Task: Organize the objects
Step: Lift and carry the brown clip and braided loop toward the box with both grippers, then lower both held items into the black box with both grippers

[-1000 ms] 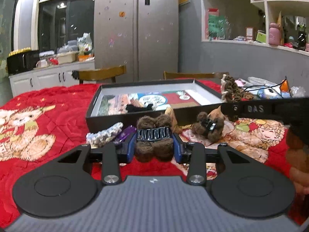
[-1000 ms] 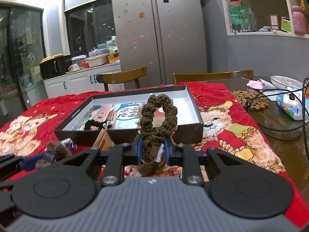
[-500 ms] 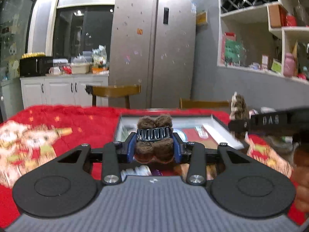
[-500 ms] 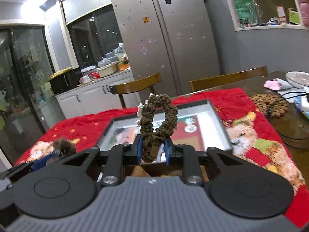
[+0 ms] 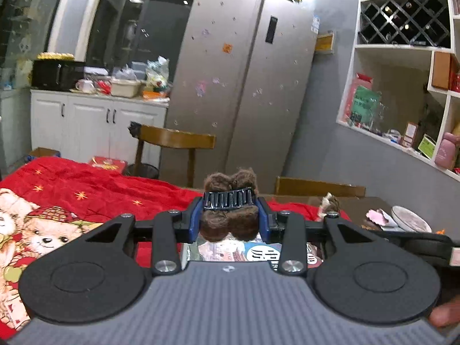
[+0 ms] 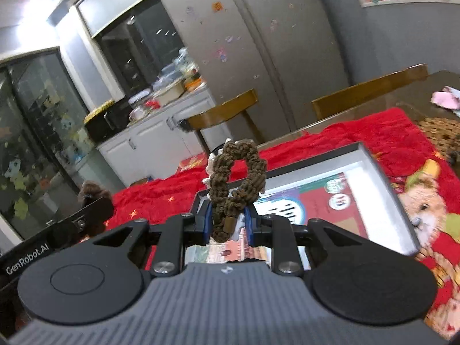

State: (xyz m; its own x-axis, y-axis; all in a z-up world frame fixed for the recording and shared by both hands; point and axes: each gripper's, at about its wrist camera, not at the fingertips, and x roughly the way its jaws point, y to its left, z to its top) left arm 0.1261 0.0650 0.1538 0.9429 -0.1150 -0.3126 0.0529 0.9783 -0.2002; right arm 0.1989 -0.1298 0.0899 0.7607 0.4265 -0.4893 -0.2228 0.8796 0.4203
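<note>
My left gripper is shut on a brown furry hair claw clip with black teeth, held up in the air. Under it shows a strip of the black tray's printed floor. My right gripper is shut on an olive-brown braided scrunchie that stands up as a loop above the near left corner of the tray. In the right wrist view the left gripper hangs at the left with the furry clip. The right gripper's body crosses the right side of the left wrist view.
A red teddy-bear blanket covers the table. Two wooden chairs stand at the far side before a steel fridge. A woven coaster, a plate and a pink item lie on the bare table at the right.
Both grippers have risen from the table with their items still gripped and now hang over the tray's near edge. The loose pieces in front of the tray have dropped out of view.
</note>
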